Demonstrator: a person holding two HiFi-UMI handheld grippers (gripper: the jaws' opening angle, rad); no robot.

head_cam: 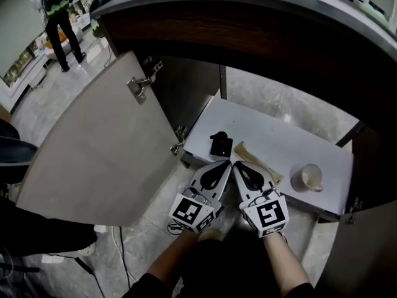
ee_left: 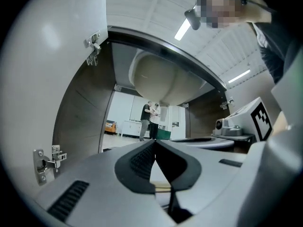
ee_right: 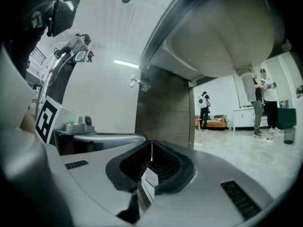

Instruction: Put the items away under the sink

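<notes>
Under the sink: I hold my left hand-held gripper (head_cam: 227,162) and my right hand-held gripper (head_cam: 236,164) side by side at the front edge of the white cabinet floor (head_cam: 273,135), tips almost touching each other. In the left gripper view the left hand-held gripper (ee_left: 155,142) has its jaws fully together, pad against pad, with none of the items in them. The right gripper view shows the same of the right hand-held gripper (ee_right: 151,144): jaws closed on themselves and empty.

A small black item (head_cam: 221,144) lies just ahead of the left tips, apart from them.

A flat beige piece (head_cam: 247,152), possibly a cloth or a board (too small here to tell), lies ahead of the right tips. Its long axis runs diagonally, from its far end just ahead of those tips back along the outer side of my right jaw, which covers part of it.

A white cup (head_cam: 308,179) stands upright, mouth up, well off to the right of the right hand-held gripper, near the floor's front edge.

The cabinet door (head_cam: 105,148) stands swung open to the left of my left hand-held gripper. The pale underside of the sink basin (ee_right: 222,37) hangs overhead.
</notes>
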